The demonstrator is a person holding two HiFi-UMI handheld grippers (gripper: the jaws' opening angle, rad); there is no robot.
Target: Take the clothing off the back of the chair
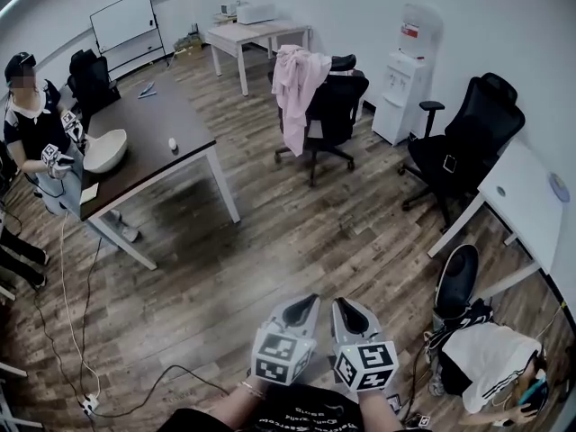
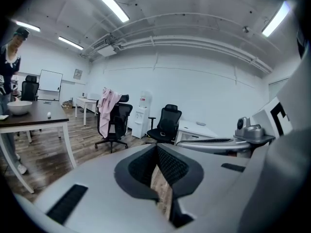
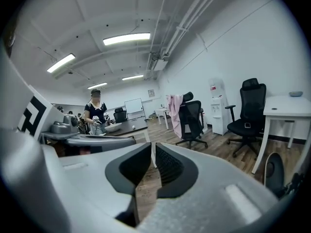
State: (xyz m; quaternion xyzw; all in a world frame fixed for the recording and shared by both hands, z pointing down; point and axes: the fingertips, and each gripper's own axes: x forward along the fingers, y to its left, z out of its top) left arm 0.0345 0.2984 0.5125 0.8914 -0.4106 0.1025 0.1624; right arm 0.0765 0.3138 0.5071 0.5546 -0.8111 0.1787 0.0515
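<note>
1. I hold my left gripper (image 1: pixel 302 306) and my right gripper (image 1: pixel 348 308) side by side, low in front of me. They are over the wood floor (image 1: pixel 297 241).
2. In the left gripper view, my left gripper's (image 2: pixel 156 147) jaws are together at the tips. There is nothing between them.
3. In the right gripper view, my right gripper's (image 3: pixel 152 145) jaws are almost together. Only a thin slit shows. There is nothing between them either.
4. The pink clothing (image 1: pixel 295 84) hangs over the back of a black chair (image 1: pixel 337 106). It is across the room, well apart from both grippers.
5. The pink clothing hangs down one side of the chair back, past the seat.
6. A white water cooler (image 1: pixel 405 79) stands by the wall near that chair.
7. Another black chair (image 1: pixel 468 142) stands further right, next to a white desk (image 1: pixel 526 205).
8. On the left there is a dark table (image 1: pixel 153 133) with a white bowl (image 1: pixel 105 149) on it.
9. A person (image 1: pixel 36 124) stands just beside that table, near the bowl.
10. A white table (image 1: pixel 247 36) stands at the far wall, behind the chair with the clothing.
</note>
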